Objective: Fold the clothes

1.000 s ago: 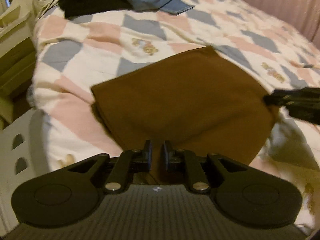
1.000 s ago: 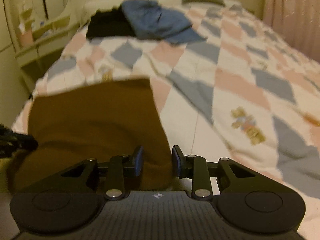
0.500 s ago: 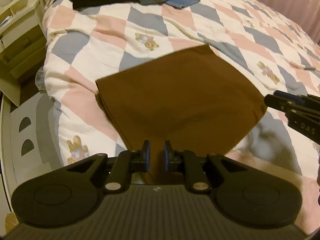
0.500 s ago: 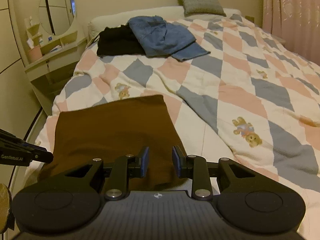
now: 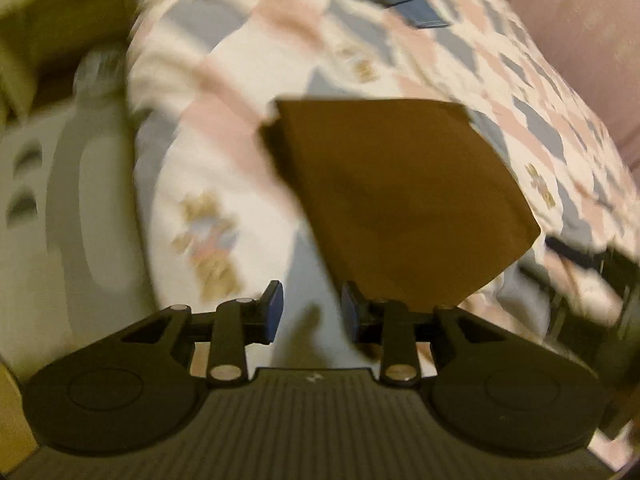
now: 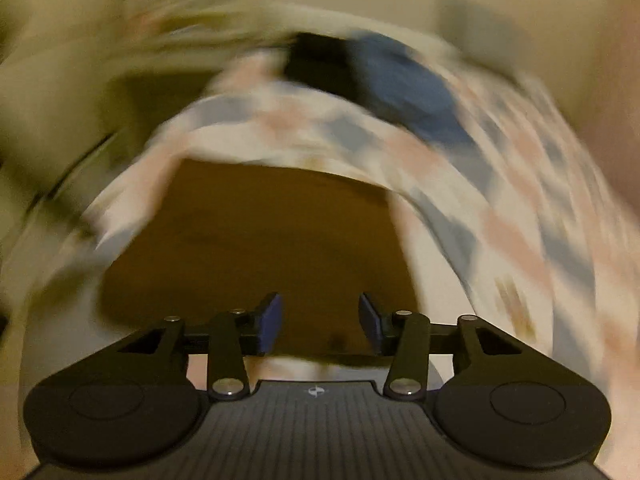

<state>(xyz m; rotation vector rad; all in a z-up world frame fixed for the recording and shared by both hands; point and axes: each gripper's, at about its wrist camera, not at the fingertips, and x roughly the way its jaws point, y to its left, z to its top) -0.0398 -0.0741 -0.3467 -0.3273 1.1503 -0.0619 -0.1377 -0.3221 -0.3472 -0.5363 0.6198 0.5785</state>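
left wrist view: the brown cloth (image 5: 400, 196) lies flat on the quilt (image 5: 224, 168) as a folded block; the left gripper (image 5: 310, 312) gapes wide, holding nothing. half a second ago its jaws were nearly closed at the cloth's edge.

right wrist view, blurred: the right gripper (image 6: 318, 322) is wide and empty over the cloth's near edge, wider than before. the blue clothes (image 6: 404, 84) and black clothes (image 6: 320, 64) look unfolded.
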